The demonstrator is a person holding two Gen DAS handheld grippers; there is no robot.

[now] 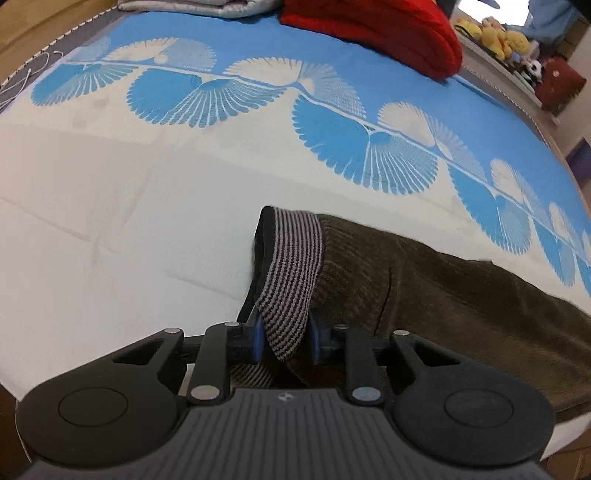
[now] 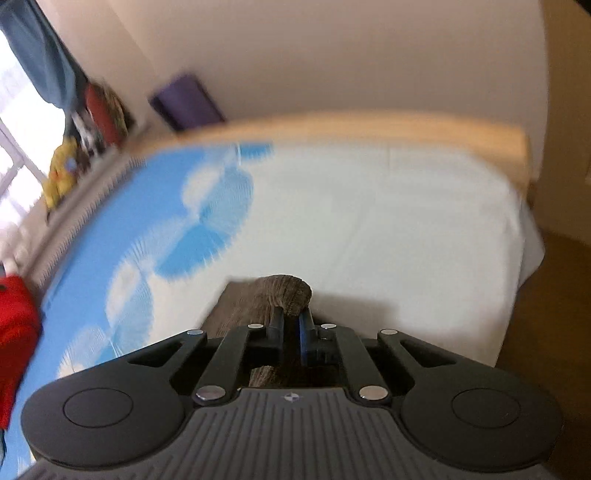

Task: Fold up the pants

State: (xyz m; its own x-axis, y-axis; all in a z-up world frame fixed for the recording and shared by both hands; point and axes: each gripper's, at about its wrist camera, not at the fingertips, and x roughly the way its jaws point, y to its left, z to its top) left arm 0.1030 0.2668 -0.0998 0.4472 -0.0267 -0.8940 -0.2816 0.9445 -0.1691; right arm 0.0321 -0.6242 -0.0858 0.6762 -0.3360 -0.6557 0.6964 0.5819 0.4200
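The pants (image 1: 424,288) are dark brown corduroy with a grey-and-black striped waistband (image 1: 291,277). They lie on the bed's white and blue sheet (image 1: 110,221) and spread to the right in the left wrist view. My left gripper (image 1: 286,338) is shut on the striped waistband, which folds over between the blue pads. My right gripper (image 2: 291,326) is shut on a bunched end of the brown pants (image 2: 280,291), held above the sheet (image 2: 369,221). The right wrist view is blurred by motion.
A red garment (image 1: 373,33) and a grey folded cloth (image 1: 207,7) lie at the far side of the bed. Stuffed toys (image 1: 495,37) sit on a ledge beyond. The wooden bed frame (image 2: 369,129) and a purple box (image 2: 188,99) lie ahead of the right gripper.
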